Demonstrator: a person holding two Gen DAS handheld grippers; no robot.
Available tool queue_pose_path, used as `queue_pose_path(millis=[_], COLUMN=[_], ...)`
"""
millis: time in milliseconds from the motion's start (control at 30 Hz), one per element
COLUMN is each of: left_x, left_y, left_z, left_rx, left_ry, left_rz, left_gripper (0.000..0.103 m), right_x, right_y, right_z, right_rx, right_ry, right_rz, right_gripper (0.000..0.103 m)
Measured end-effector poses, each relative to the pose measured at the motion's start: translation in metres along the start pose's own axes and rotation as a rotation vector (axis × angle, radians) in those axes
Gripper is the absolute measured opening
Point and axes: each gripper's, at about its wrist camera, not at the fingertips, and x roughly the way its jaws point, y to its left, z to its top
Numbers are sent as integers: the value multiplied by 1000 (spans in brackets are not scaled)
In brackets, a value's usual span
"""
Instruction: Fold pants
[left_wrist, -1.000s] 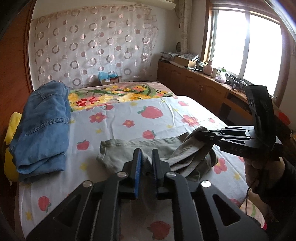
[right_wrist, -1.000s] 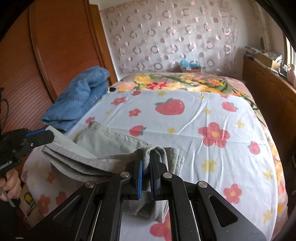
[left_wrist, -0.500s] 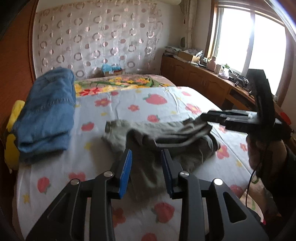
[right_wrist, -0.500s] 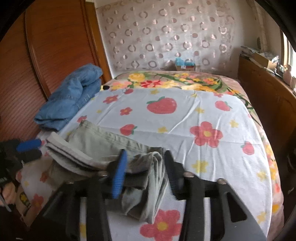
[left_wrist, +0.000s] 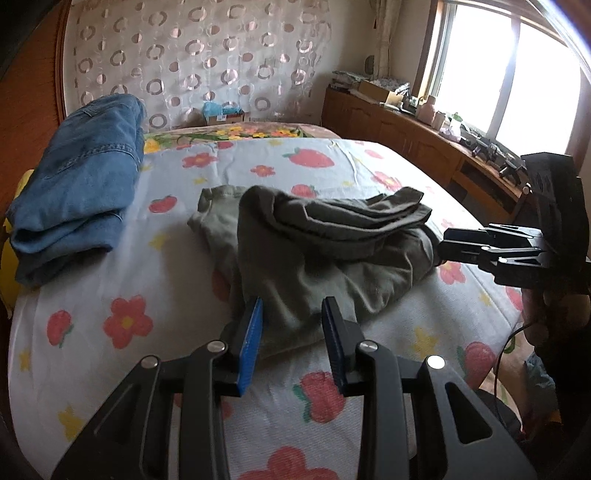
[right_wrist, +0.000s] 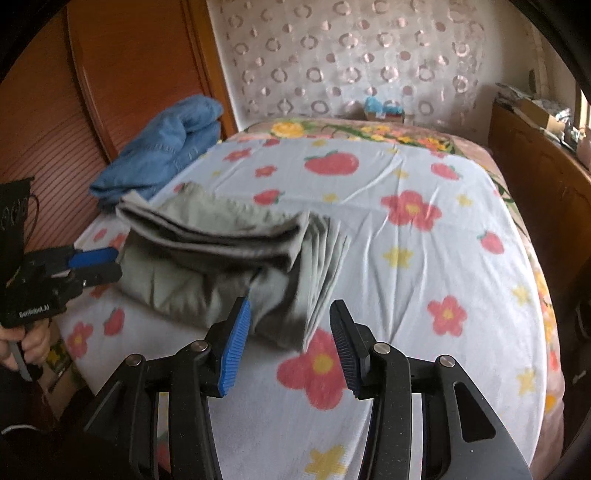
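Both jaws have just been opening: left gripper (left_wrist: 291, 332) and right gripper (right_wrist: 290, 334) stand parted, holding nothing. Olive cotton pants (left_wrist: 325, 251) lie bundled by the flowered bedsheet's (right_wrist: 424, 258) near edge, roughly folded; probably just tidying left.

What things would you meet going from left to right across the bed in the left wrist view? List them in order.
Folded blue jeans → grey-green pants lying loosely folded → right gripper, its tips at the pants' right edge → the hand holding it.
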Motion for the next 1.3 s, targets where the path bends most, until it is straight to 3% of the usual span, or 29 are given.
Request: queue_pose_path(millis=[433, 567, 667, 800, 1067, 1300], left_x=[14, 15, 15, 12, -19, -42], left_y=[2, 2, -2, -4, -7, -17], left_z=[-3, -4, -2, 1, 4, -10], left_rx=[7, 9, 38, 57, 40, 43], left_ry=[43, 42, 39, 25, -72, -69], left_rz=[27, 15, 3, 1, -35, -74], left_gripper=[31, 31, 19, 8, 5, 5], right_x=[13, 13, 13, 11, -12, -41], right_y=[-1, -3, -4, -4, -10, 1], right_z=[-5, -5, -5, -5, -6, -16], right_rx=[-5, -4, -7, -11, 33, 6], right_ry=[44, 48, 54, 44, -28, -44], right_rz=[13, 22, 35, 39, 33, 43], right_gripper=[38, 28, 24, 9, 6, 6])
